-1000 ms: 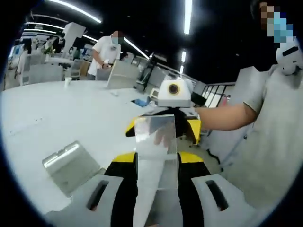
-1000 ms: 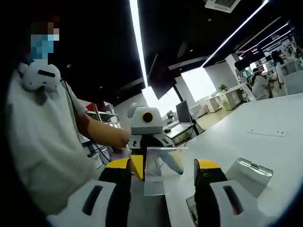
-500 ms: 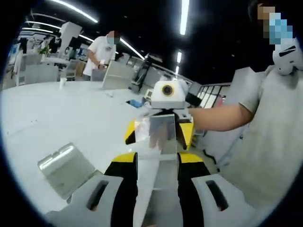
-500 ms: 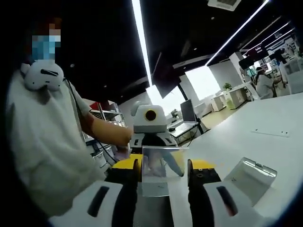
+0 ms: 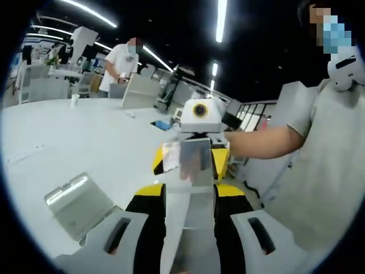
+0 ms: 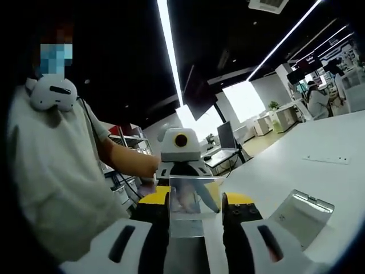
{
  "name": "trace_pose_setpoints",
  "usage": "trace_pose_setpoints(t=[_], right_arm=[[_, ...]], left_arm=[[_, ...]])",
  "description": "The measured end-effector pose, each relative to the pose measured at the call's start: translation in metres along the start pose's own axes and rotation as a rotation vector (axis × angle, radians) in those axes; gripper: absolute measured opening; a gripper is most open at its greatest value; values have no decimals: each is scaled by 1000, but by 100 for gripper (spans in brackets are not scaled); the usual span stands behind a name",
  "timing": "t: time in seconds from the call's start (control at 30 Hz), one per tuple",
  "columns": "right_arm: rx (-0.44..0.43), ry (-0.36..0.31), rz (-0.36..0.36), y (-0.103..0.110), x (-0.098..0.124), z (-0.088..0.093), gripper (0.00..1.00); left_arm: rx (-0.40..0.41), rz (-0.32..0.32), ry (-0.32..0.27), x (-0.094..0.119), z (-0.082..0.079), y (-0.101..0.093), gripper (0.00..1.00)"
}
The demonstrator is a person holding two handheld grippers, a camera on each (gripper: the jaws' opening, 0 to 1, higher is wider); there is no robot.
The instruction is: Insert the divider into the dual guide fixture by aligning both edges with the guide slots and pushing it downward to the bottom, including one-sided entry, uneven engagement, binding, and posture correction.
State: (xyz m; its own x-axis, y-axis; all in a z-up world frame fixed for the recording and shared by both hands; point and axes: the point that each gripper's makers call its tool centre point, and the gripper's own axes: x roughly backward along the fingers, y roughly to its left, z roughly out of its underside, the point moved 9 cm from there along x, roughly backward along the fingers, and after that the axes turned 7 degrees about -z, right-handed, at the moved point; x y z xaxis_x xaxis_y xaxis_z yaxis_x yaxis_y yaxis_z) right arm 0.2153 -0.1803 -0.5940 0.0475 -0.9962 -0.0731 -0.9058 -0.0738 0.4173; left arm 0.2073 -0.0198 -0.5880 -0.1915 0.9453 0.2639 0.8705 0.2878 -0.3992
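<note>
A clear divider plate (image 5: pixel 193 188) hangs in the air above the white table (image 5: pixel 68 137), held from both ends. My left gripper (image 5: pixel 190 193) is shut on its near end in the left gripper view. Facing it, my right gripper (image 5: pixel 190 161) grips the far end. In the right gripper view my right gripper (image 6: pixel 195 201) is shut on the divider (image 6: pixel 191 197), with the left gripper (image 6: pixel 183 177) opposite. The grey dual guide fixture (image 5: pixel 77 202) rests on the table, lower left in the left gripper view, and lower right as the fixture (image 6: pixel 302 214) in the right gripper view.
The person holding the grippers stands at the table's edge, torso (image 5: pixel 331 171) close behind the right gripper. Another person (image 5: pixel 122 60) works at a far table. A thin flat strip (image 6: pixel 325 160) lies on the table beyond the fixture.
The right gripper's jaws have drawn in from a wider gap and now clamp the divider's edges. The left gripper kept its grip; both views shifted only slightly.
</note>
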Motion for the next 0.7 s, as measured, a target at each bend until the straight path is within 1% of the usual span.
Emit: trace_pose_setpoints(t=[0.23,0.43,0.5,0.57,0.63,0.7], right_arm=[[0,-9,-2,1,0,-1,32],[-7,-6,5,0,1,-1,31],[-30,-5,15,0,1,-1,31],[-27,-1,24,-1,0,-1,31],[-32,5,35,-2,1,0,31],[-40,10,60,-3,2,1,31]], left_arm=[[10,5,-14,-2,0,-1,31],[-3,-3,-24,-1,1,-2,31],[-10,-6,-20,-1,1,-2,33],[-11,-9,-22,-1,2,-2,36],[-20,-20,-25,-1,2,-2,37],[-24,-32,-28,0,2,-2,39]])
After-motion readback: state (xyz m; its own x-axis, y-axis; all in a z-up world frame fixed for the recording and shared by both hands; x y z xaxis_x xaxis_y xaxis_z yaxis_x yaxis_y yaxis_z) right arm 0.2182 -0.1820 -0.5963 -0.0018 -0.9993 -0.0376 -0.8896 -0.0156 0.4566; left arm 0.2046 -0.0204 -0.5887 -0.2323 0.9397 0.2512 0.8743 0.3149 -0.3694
